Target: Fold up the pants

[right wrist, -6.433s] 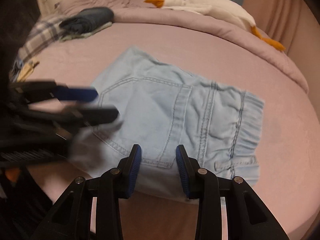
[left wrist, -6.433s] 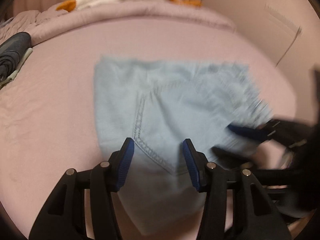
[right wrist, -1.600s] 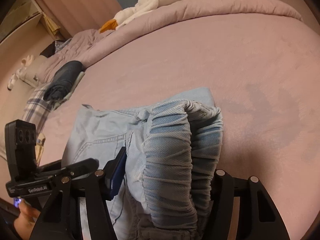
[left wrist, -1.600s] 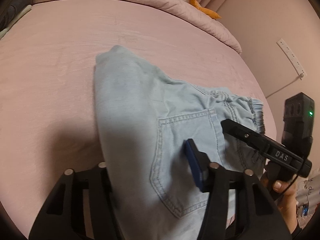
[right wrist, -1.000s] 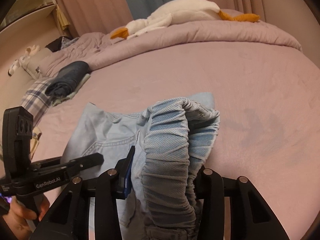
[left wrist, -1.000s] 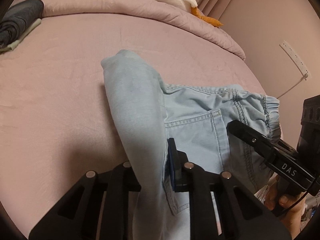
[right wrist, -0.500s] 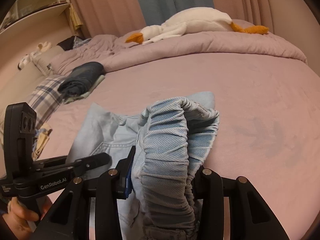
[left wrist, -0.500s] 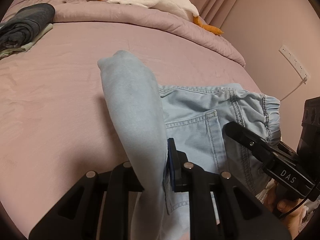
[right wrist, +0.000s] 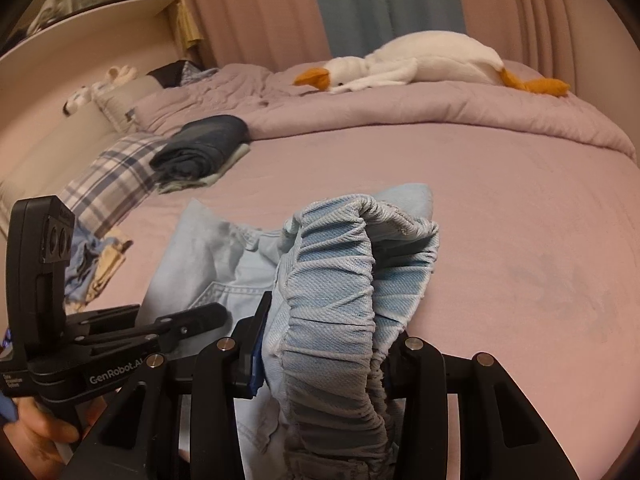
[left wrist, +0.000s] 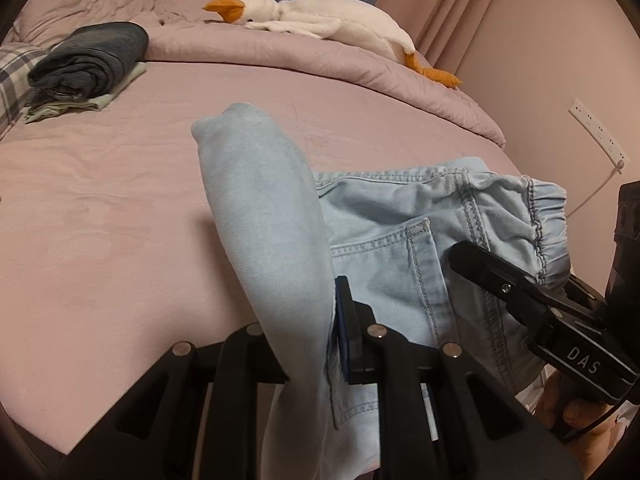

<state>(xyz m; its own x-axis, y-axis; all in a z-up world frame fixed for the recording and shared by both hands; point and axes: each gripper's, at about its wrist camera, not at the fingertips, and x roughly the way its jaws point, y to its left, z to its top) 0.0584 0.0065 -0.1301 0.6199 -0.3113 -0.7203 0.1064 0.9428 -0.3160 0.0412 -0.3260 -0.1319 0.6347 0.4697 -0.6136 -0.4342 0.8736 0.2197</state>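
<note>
Left gripper (left wrist: 316, 344) jaws clamped on pale denim pants (left wrist: 400, 240) leg end; right gripper (right wrist: 324, 364) clamped on elastic waistband (right wrist: 340, 280), near edge raised off pink bed (left wrist: 100, 208), likely for next fold.

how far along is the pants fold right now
Done: the light denim pants are already doubled into a short stack on the bed. In hand: the left gripper is shut on the folded side and the right gripper on the elastic waistband, both lifting the near edge. Left: carry that edge over, lay it flat, release.
</note>
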